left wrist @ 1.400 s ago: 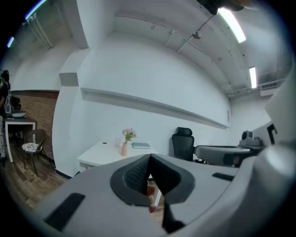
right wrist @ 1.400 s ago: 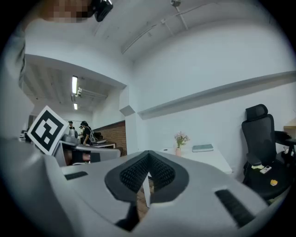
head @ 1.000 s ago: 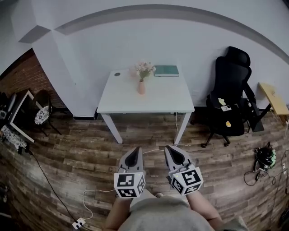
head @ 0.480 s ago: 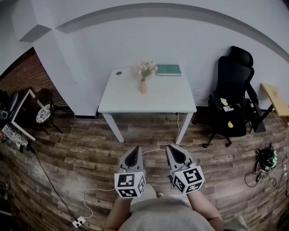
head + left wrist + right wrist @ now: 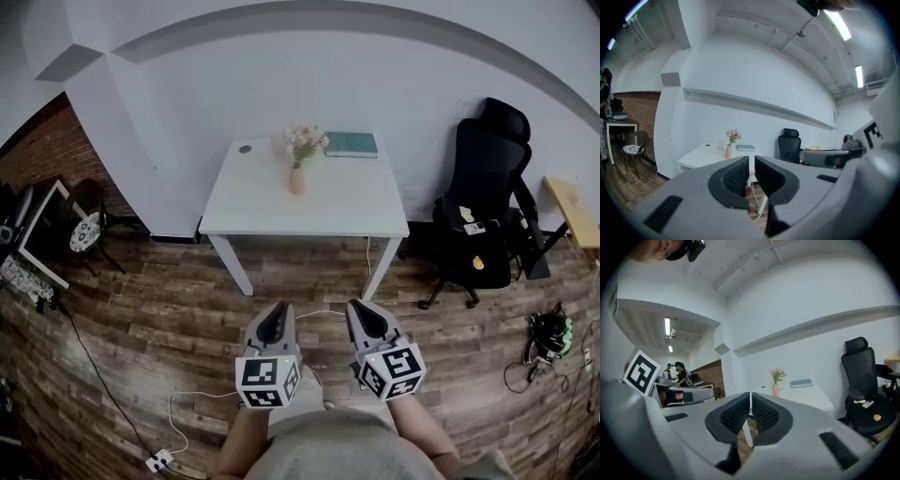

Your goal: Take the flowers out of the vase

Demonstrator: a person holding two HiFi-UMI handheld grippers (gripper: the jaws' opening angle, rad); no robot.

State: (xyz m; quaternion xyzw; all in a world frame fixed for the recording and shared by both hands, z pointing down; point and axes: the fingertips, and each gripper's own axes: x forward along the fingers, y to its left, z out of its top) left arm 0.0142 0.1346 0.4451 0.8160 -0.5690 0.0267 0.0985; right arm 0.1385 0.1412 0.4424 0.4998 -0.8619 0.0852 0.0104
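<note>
A small pink vase (image 5: pixel 296 181) with pale pink flowers (image 5: pixel 303 141) stands upright on a white table (image 5: pixel 309 211) against the far wall. Both grippers are held side by side over the wooden floor, well short of the table and pointing at it. The jaws of my left gripper (image 5: pixel 274 321) have just been opening and stand a narrow crack apart with nothing between them. My right gripper (image 5: pixel 366 319) has done the same and is also empty. The left gripper (image 5: pixel 750 161) looks at the vase (image 5: pixel 728 151) far ahead. The right gripper (image 5: pixel 750 399) sees the vase (image 5: pixel 775 390) and its flowers (image 5: pixel 777 374).
A green book (image 5: pixel 351 144) lies at the table's back right. A black office chair (image 5: pixel 483 202) stands right of the table. A chair (image 5: pixel 86 234) and a desk are at the left, and cables (image 5: pixel 187 412) trail over the floor. People (image 5: pixel 677 373) stand far off.
Both grippers have edged a little forward toward the table, and the view has shifted slightly with them. The vase and flowers have not moved.
</note>
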